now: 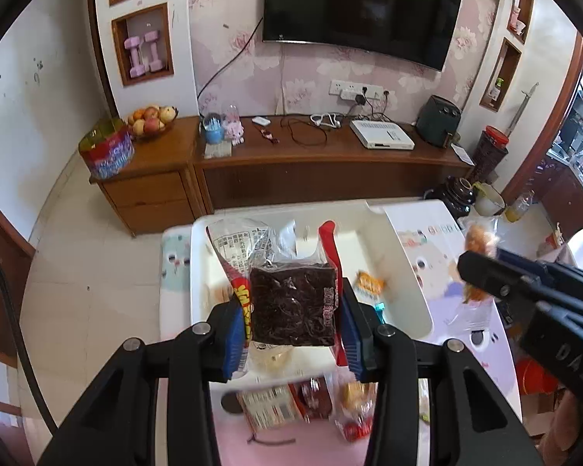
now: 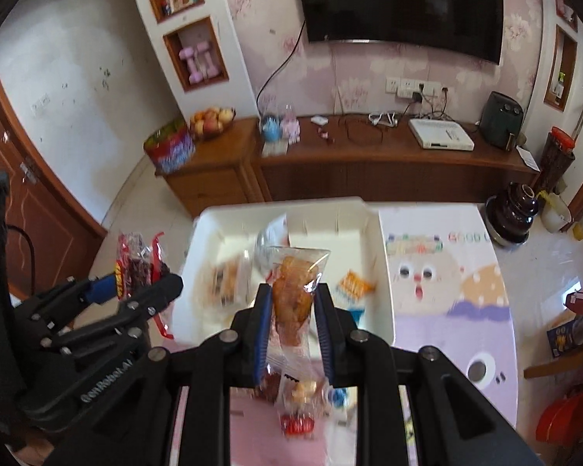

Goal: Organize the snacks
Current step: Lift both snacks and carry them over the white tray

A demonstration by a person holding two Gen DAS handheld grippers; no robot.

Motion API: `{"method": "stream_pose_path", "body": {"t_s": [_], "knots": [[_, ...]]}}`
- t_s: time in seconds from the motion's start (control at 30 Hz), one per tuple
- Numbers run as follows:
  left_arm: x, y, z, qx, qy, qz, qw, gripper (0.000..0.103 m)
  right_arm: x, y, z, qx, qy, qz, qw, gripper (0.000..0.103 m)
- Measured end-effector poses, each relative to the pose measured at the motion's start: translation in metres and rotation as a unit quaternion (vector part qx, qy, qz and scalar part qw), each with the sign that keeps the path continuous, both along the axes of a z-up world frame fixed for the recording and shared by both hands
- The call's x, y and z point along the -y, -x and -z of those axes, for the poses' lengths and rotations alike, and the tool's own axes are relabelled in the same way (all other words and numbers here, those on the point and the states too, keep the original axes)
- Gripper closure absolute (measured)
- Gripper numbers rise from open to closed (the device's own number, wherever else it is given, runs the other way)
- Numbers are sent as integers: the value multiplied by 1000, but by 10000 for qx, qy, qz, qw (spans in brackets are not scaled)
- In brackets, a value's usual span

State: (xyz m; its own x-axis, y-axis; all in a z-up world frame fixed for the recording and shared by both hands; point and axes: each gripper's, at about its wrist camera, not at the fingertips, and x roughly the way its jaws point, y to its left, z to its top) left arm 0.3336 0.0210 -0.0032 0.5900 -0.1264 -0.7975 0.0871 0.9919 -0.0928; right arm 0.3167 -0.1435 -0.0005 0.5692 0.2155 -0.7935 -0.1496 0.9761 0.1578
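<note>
Hovering tools (image 1: 293,306) (2) above bin rim (image 1: 408,268)

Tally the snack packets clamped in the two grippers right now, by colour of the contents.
Dark brown snack block in a red-edged clear wrapper, in left gripper: 1
Orange-brown snack piece in a clear wrapper, in right gripper: 1
Total: 2

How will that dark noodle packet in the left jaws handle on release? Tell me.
The dark noodle packet probably drops as one stiff block, since its contents keep a square shape. Its crinkly clear wrapper top looks floppy and slippery. It should land flat in the white bin, not roll.
</note>
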Motion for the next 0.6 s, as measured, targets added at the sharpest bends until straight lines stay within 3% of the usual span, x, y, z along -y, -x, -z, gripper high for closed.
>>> {"method": "stream_pose_path", "body": {"t_s": [0.17,0.47,0.53,0.6], "knots": [[1,-40,11,-83,-99,-114,9999,62,-1,-34,-4,100,-25,190,9998,81],[2,-80,61,-491,-352,-211,9980,61,-4,-79,40,-478,106,414,9979,81],[1,-86,72,-585,-411,-249,9971,55,-5,-86,54,-665,163,454,9966,81],[0,-91,83,-643,-565,-332,9958,39,-6,-91,66,-860,213,467,9950,80]]}}
